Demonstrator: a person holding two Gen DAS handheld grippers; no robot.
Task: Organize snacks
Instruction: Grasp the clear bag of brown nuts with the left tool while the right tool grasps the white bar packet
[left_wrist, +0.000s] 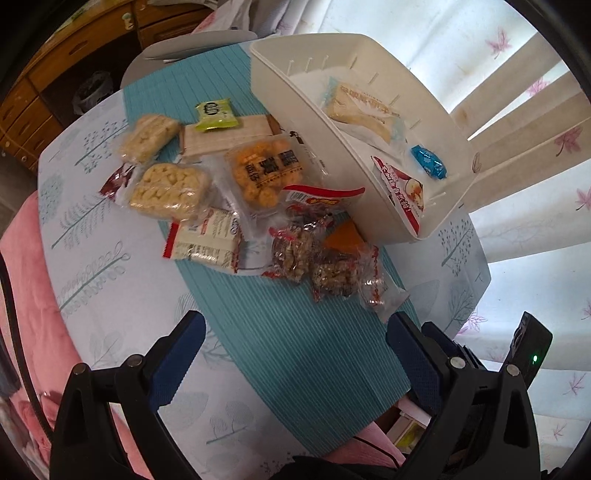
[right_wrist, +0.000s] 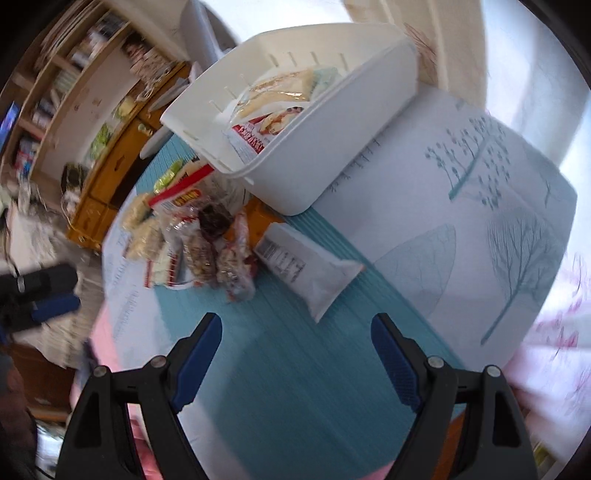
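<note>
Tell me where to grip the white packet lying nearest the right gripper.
Grip the white packet across its narrow width near the middle, coming from above. It lies flat on the teal mat, long and slim, clear of the white bin. The right gripper is open and empty.

The white bin (left_wrist: 295, 96) at the far right is looking like smooth, matt plastic, while the snack packets (left_wrist: 266, 177) spread near it are showing glossy, crinkled film, clear over the pale puffed bars (left_wrist: 168, 190) and the nut clusters (left_wrist: 295, 251). The teal mat (left_wrist: 295, 350) under them is appearing finely ribbed and matt, lying on a smooth printed tablecloth (left_wrist: 92, 258) with a soft pink cloth (left_wrist: 22, 258) at the near left. Both grippers are showing matt black plastic arms with rough, dimpled blue pads (left_wrist: 413, 354) and shiny metal pins (right_wrist: 435, 362), and the cabinet (left_wrist: 44, 66) far left is looking like varnished wood.
</note>
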